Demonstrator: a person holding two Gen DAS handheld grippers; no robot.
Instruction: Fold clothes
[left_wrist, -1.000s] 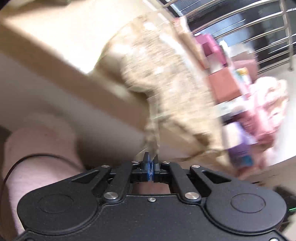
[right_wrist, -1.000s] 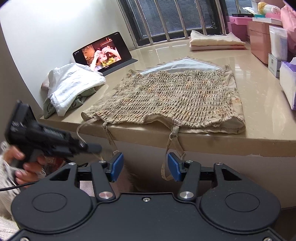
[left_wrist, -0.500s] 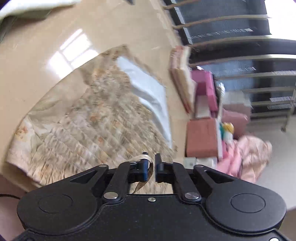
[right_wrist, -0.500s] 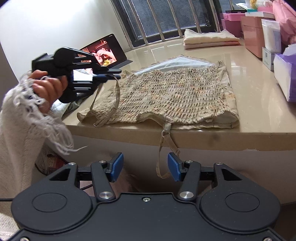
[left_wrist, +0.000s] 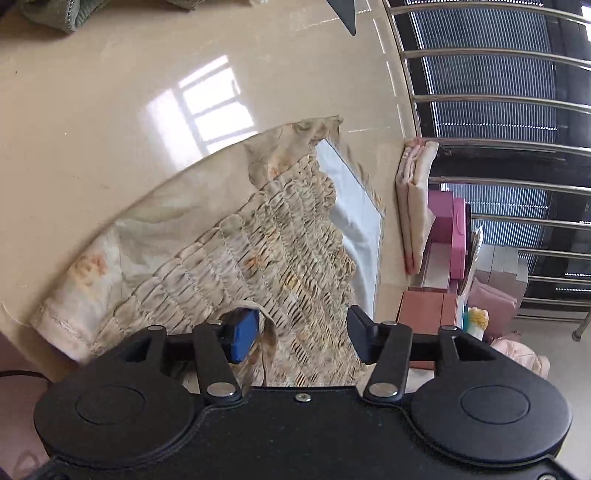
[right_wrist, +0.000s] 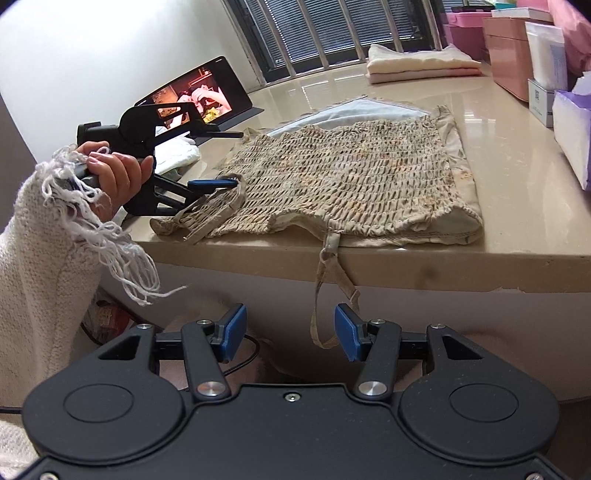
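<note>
A beige smocked top (right_wrist: 343, 173) lies flat on the glossy beige table (right_wrist: 517, 155), its hem along the front edge. In the right wrist view my left gripper (right_wrist: 221, 158), held by a hand in a frayed white sleeve, hovers open over the top's left corner. That corner's strap (right_wrist: 218, 206) rests looped on the fabric just below the lower blue finger. The left wrist view shows the same strap (left_wrist: 266, 326) beside the left finger and the top (left_wrist: 258, 258) underneath. My right gripper (right_wrist: 290, 332) stands open below the table edge, and the other strap (right_wrist: 325, 288) dangles between its fingers, untouched.
A tablet (right_wrist: 195, 99) playing video stands at the back left, with a white clothes pile (right_wrist: 177, 151) before it. A folded stack (right_wrist: 421, 62) sits at the back by the window bars. Pink boxes (right_wrist: 506, 48) and a tissue box (right_wrist: 572, 125) line the right side.
My left gripper carried the left strap up from below the table edge onto the top, then opened and let it go. The right gripper stayed put and open.
</note>
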